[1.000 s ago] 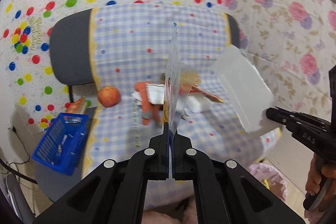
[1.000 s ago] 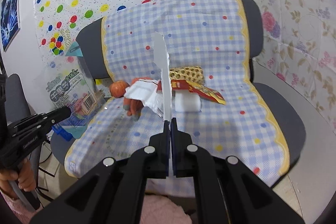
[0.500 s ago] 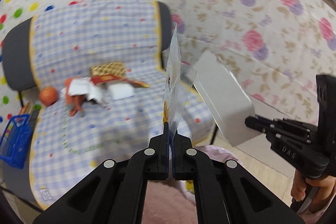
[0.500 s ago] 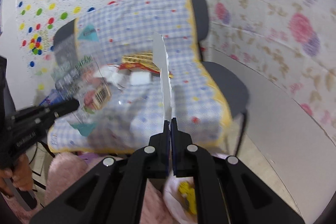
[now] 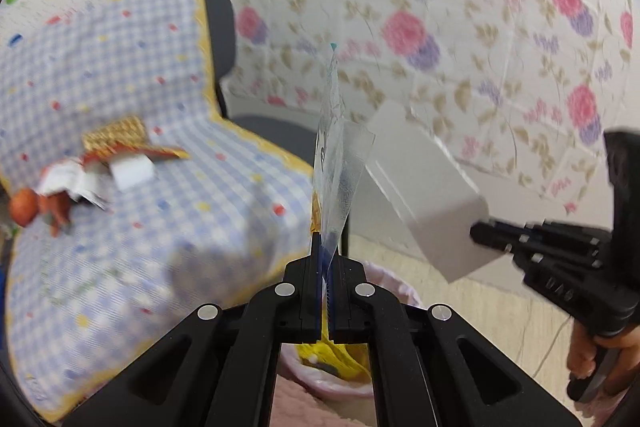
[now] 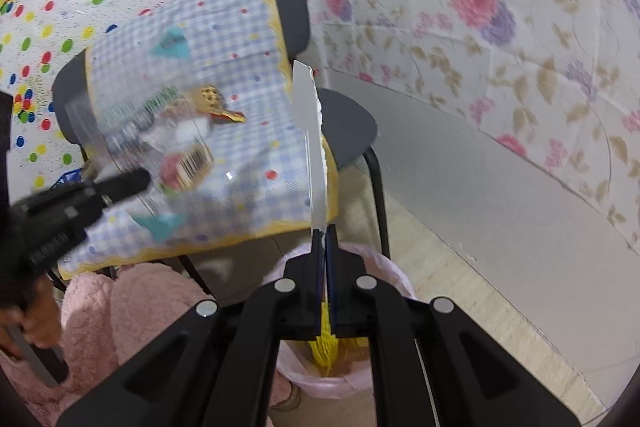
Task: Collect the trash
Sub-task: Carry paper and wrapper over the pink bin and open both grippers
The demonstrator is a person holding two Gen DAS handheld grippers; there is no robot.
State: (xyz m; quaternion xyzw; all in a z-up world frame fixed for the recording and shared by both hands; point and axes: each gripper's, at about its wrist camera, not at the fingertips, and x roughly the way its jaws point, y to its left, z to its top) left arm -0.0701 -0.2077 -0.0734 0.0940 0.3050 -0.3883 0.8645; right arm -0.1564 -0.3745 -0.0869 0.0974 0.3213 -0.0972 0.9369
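Both grippers are clamped tight on trash. The left gripper (image 5: 325,247) pinches a clear wrapper (image 5: 334,167), which its own camera only gets edge-on. The right wrist view shows that wrapper (image 6: 160,131) flat, with a barcode and teal corners, sticking up from the left gripper (image 6: 136,181). Same deal flipped: the right gripper (image 6: 323,239) pinches a white card (image 6: 310,143) that looks like a thin strip from its own camera, while the left view shows the card's (image 5: 424,195) broad face held by the right gripper (image 5: 480,229). A pink-lined bin (image 6: 384,267) with yellow stuff inside sits right below both grippers. More trash (image 5: 120,151) lies on the checkered chair (image 5: 120,67).
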